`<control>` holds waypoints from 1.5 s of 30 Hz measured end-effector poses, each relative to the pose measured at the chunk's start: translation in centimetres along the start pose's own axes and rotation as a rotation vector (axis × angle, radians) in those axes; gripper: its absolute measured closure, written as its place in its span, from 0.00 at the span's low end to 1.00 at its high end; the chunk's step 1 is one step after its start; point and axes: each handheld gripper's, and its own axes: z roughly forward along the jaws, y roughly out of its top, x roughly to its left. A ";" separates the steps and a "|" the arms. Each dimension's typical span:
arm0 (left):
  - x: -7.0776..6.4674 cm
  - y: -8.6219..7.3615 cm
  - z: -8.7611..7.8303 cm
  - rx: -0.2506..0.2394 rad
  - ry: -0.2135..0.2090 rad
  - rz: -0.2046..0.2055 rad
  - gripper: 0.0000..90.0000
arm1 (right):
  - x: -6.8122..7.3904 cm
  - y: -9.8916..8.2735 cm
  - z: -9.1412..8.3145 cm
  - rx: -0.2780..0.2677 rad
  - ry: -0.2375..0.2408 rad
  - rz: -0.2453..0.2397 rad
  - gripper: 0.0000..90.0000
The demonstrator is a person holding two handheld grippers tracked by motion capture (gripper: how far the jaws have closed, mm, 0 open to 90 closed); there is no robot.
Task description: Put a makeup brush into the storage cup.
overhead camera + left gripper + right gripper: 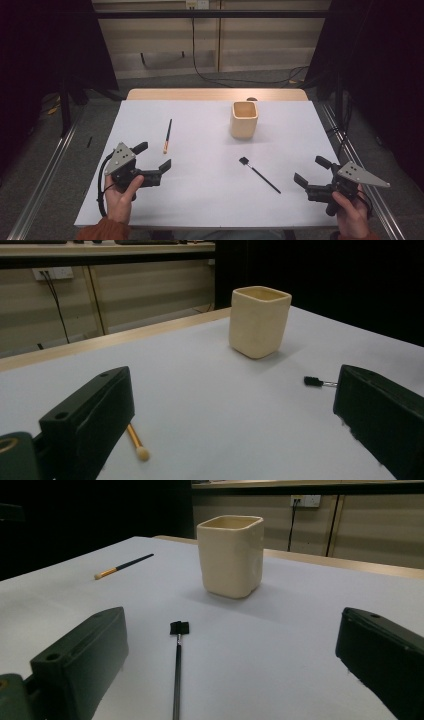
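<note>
A white tabletop (210, 200) lay seen from above, with a person's two hands entering from the 6 o'clock edge; each hand held a pair of black tongs. The left tongs (154, 156) sat at about 8 o'clock on the tabletop, jaws spread wide apart and gripping nothing; the right tongs (312, 170) sat at about 4 o'clock, jaws likewise wide apart and empty. A cream square-sided cup (244, 120) stood upright toward 1 o'clock from the centre of the tabletop, well apart from both tongs. A dark-handled brush with an orange end (167, 135) lay flat just beyond the left tongs, toward 12 o'clock from them, its length running nearly from 12 to 6 o'clock. A thin black brush with a small square black head (259, 174) lay flat between the two tongs, nearer the right pair, its head pointing toward 10 o'clock and its handle trailing toward 4 o'clock. In the left gripper view the orange-ended brush's rounded tip (142, 453) showed just beside the left-hand jaw; in the right gripper view the black brush (177, 670) lay between the open jaws with the cup (231, 555) standing behind it.
</note>
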 end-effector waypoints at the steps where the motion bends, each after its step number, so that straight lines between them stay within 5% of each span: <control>1: 0.1 0.1 0.1 0.000 0.003 0.002 0.03 | 0.0 0.0 0.0 0.001 0.001 -0.002 0.00; 16: 1.3 2.0 2.7 -0.001 -0.007 0.013 0.03 | -0.1 0.0 0.0 0.005 0.010 0.006 0.00; 21: 1.2 3.1 3.3 -0.037 -0.028 0.021 0.04 | -0.1 0.0 0.0 0.007 0.013 0.006 0.00; 30: 1.6 4.4 5.5 0.007 -0.065 0.026 0.03 | -0.1 0.0 0.0 0.006 0.014 0.010 0.00; 38: 2.3 5.1 7.3 0.019 -0.033 0.052 0.03 | -0.1 -0.1 0.0 0.009 0.023 0.010 0.00; 45: 3.7 5.6 8.5 0.010 0.043 0.048 0.03 | -0.1 -0.1 0.0 0.010 0.027 0.009 0.00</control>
